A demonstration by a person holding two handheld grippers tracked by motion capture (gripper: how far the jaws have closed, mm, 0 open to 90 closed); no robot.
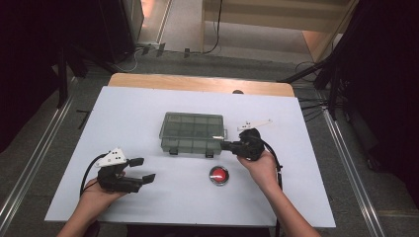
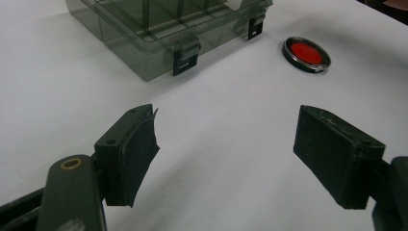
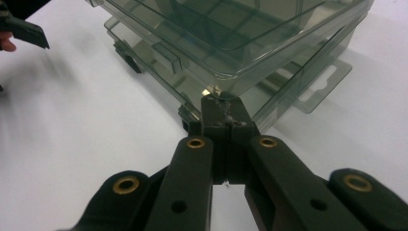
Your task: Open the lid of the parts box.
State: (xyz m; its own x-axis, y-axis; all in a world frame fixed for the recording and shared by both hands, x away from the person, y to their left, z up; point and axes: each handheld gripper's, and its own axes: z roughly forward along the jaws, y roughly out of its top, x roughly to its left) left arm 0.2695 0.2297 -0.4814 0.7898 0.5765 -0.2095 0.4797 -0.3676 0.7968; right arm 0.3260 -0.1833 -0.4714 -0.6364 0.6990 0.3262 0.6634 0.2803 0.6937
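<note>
A smoky clear plastic compartment box [image 1: 191, 129] lies mid-table with its two black front latches toward me. My right gripper [image 1: 225, 145] is shut, its joined tips touching the box's front right corner. In the right gripper view the tips [image 3: 223, 103] meet the corner just under the lid's rim, on the box [image 3: 240, 43]; nothing thick is between them. My left gripper [image 1: 142, 169] rests on the table at the left, open and empty. Its jaws [image 2: 226, 144] stand wide apart, well short of the box [image 2: 159, 29].
A round red disc with a dark rim [image 1: 219, 175] lies on the white table top [image 1: 123, 113] in front of the box, also in the left gripper view as the disc [image 2: 306, 53]. A wooden edge [image 1: 197, 83] runs behind the table.
</note>
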